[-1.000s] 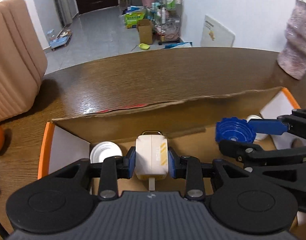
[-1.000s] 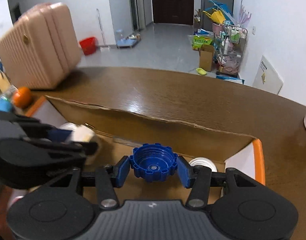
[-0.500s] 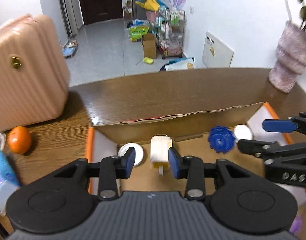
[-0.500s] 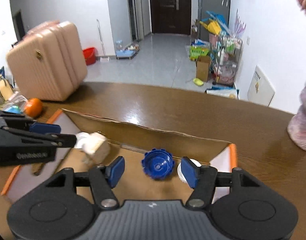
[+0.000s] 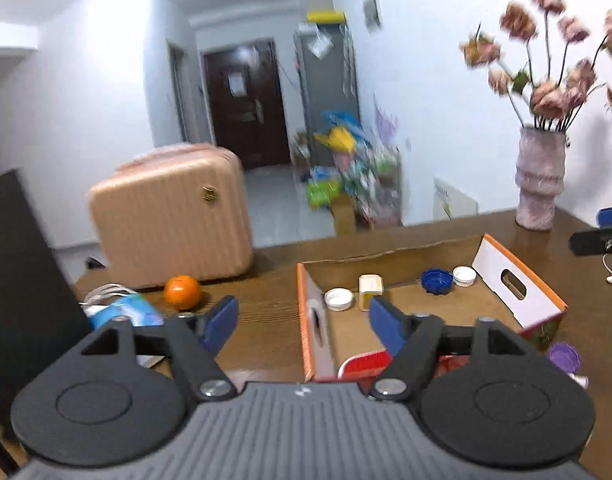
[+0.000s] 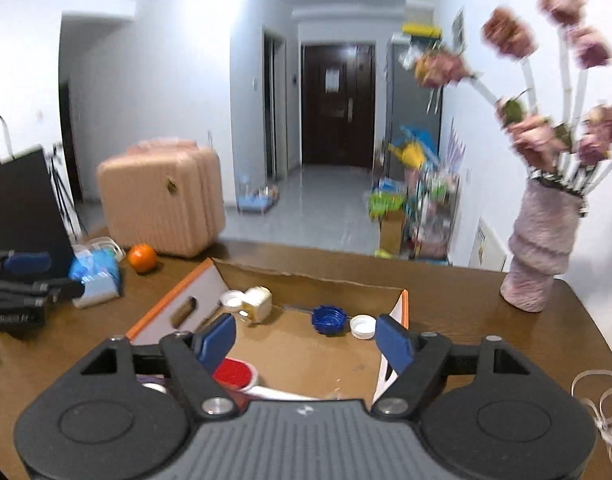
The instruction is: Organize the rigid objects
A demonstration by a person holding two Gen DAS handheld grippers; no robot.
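Note:
An open cardboard box [image 5: 518, 292] with orange edges lies on the wooden table. Inside it are a cream charger block [image 5: 370, 285], a blue cap [image 5: 436, 280] and two white caps [image 5: 338, 299] [image 5: 464, 275]. The right wrist view shows the same box [image 6: 173, 308], the charger block [image 6: 257, 305], the blue cap [image 6: 327, 319], white caps [image 6: 362, 326] and a red lid [image 6: 234, 374]. My left gripper [image 5: 301, 324] is open and empty, held above the box's near left corner. My right gripper [image 6: 306, 338] is open and empty above the box's near side.
An orange [image 5: 182, 292] and a blue tissue pack [image 5: 125, 312] lie left of the box. A pink suitcase [image 5: 173, 220] stands behind the table. A pink vase of flowers [image 5: 540, 184] stands at the far right. A purple cap [image 5: 564, 354] and white cables [image 6: 598, 404] lie right of the box.
Both grippers have let go, the left of the charger block, the right of the blue cap, which now lie in the box. Both have opened wide and pulled up and back.

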